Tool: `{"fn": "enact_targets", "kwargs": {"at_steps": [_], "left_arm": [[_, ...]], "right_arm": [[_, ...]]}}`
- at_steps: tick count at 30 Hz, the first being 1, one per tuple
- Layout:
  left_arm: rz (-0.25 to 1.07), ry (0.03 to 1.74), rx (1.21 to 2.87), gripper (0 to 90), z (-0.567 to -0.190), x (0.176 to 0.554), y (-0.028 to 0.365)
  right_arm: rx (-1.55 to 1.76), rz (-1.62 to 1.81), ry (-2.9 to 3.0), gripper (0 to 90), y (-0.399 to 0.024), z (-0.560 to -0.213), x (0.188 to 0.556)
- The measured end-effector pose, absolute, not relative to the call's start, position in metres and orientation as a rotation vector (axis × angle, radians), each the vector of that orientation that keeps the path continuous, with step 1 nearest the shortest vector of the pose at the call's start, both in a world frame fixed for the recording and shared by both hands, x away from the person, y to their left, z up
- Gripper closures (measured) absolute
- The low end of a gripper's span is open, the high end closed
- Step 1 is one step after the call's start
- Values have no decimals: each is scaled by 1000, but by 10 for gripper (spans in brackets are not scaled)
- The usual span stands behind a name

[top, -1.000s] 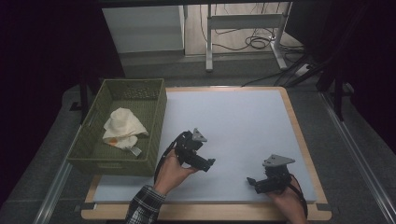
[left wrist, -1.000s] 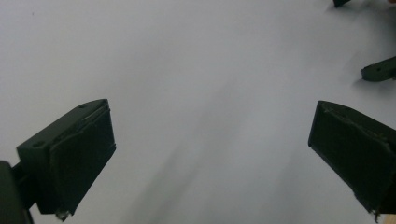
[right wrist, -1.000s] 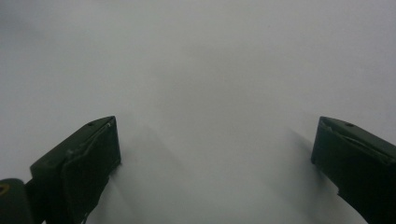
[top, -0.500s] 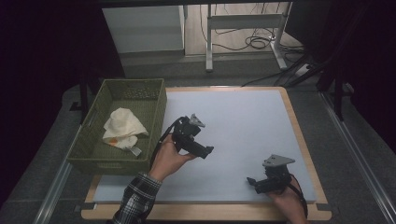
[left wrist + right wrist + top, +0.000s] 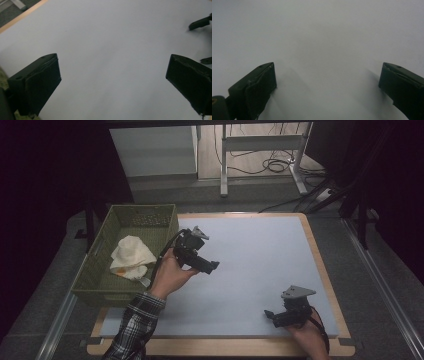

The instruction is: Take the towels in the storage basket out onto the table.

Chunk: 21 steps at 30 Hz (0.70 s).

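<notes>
My left gripper (image 5: 212, 266) hangs over the left part of the pale blue mat (image 5: 260, 245), close to the green basket (image 5: 116, 298). Its jaws point right across the mat. In the left gripper view my left gripper (image 5: 112, 72) is open, with bare mat between its jaws. My right gripper (image 5: 270, 314) rests low at the front right of the mat, pointing left. In the right gripper view my right gripper (image 5: 327, 77) is open too, its jaws wide apart on the mat and holding nothing.
A cream cloth (image 5: 130, 256) with an orange patch lies inside the basket. A wooden border (image 5: 320, 265) frames the mat. Beyond the table stand a white cabinet (image 5: 152, 151) and metal table legs (image 5: 223, 165) with cables on the floor.
My left gripper has risen and moved away from the front edge, toward the far left beside the basket. The right gripper has stayed put.
</notes>
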State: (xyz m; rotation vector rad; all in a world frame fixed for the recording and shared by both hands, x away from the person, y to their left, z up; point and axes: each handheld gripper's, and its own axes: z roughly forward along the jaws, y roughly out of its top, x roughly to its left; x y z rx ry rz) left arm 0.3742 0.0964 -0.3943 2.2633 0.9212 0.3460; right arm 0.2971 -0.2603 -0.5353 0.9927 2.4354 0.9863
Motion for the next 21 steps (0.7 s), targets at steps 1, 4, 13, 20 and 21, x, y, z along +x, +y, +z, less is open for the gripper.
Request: {"fn": "enact_targets", "kwargs": {"at_steps": [1,4,13,20,21], "left_arm": [[353,934,2262,0,-394,376,100],[367,961,2259,0,-393,381,110],[402,1031,2230,0,-389,395,143],[440,1107,2228,0,-390,406,170],[447,1121,2221,0,-390,408,174]], "right_arm": [[993,986,2435,13,-260,-535,297],[993,987,2436,13,-260,-535,297],[992,986,2436,13,-260,-535,297],[993,986,2436,13,-260,-535,297],[993,986,2436,13,-260,-535,297]]}}
